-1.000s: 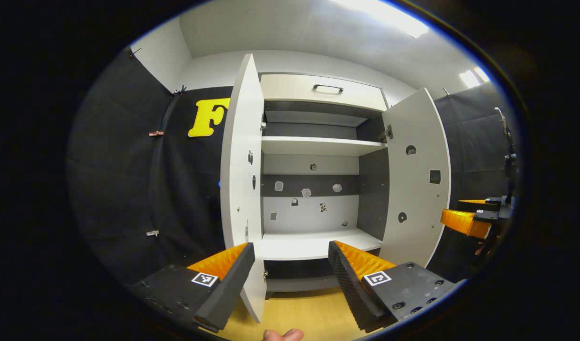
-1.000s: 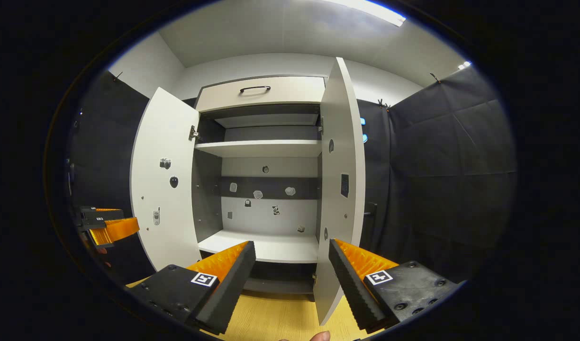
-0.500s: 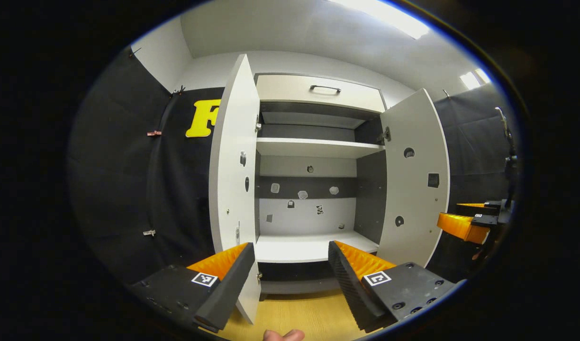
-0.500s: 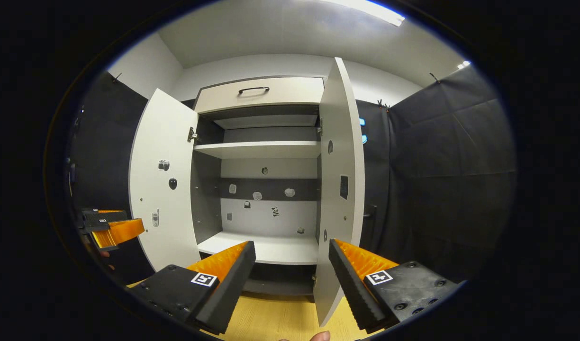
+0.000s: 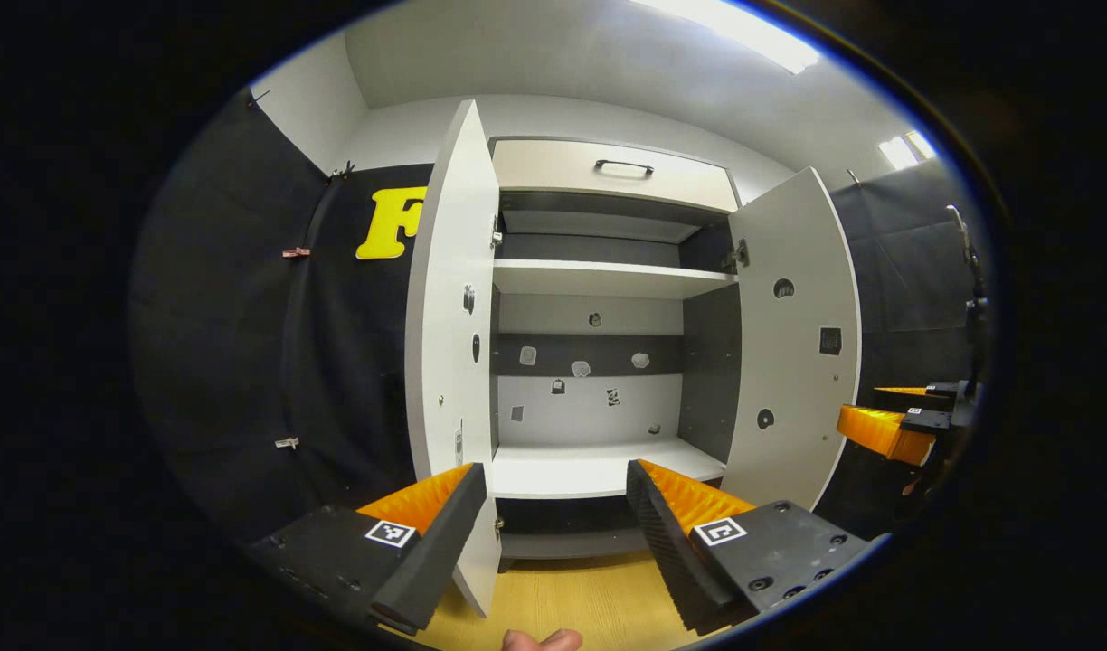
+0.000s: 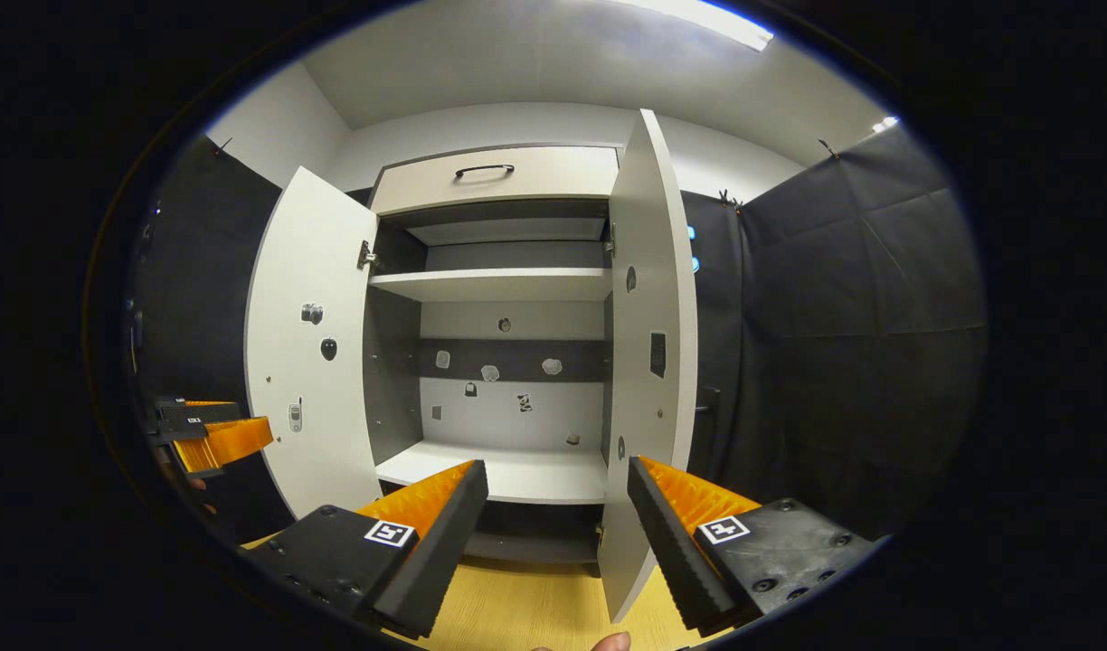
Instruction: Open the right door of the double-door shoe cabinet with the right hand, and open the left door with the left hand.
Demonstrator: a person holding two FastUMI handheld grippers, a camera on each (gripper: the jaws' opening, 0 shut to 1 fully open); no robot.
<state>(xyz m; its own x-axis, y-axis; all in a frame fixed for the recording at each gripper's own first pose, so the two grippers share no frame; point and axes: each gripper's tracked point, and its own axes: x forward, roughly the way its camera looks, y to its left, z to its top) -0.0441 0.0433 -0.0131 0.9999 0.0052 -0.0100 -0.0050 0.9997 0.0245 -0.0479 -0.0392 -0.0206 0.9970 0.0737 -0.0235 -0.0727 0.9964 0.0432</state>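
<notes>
The double-door shoe cabinet (image 5: 599, 380) stands ahead against the booth wall, both leaves swung wide. Its left door (image 5: 449, 344) and right door (image 6: 653, 362) look like stiff, light laminate panels on hinges; I judge they swing freely, best taken at the free vertical edge. A closed drawer (image 6: 499, 176) with a dark handle sits on top. The left gripper (image 5: 553, 515) and right gripper (image 6: 558, 515) both stand spread apart, holding nothing.
</notes>
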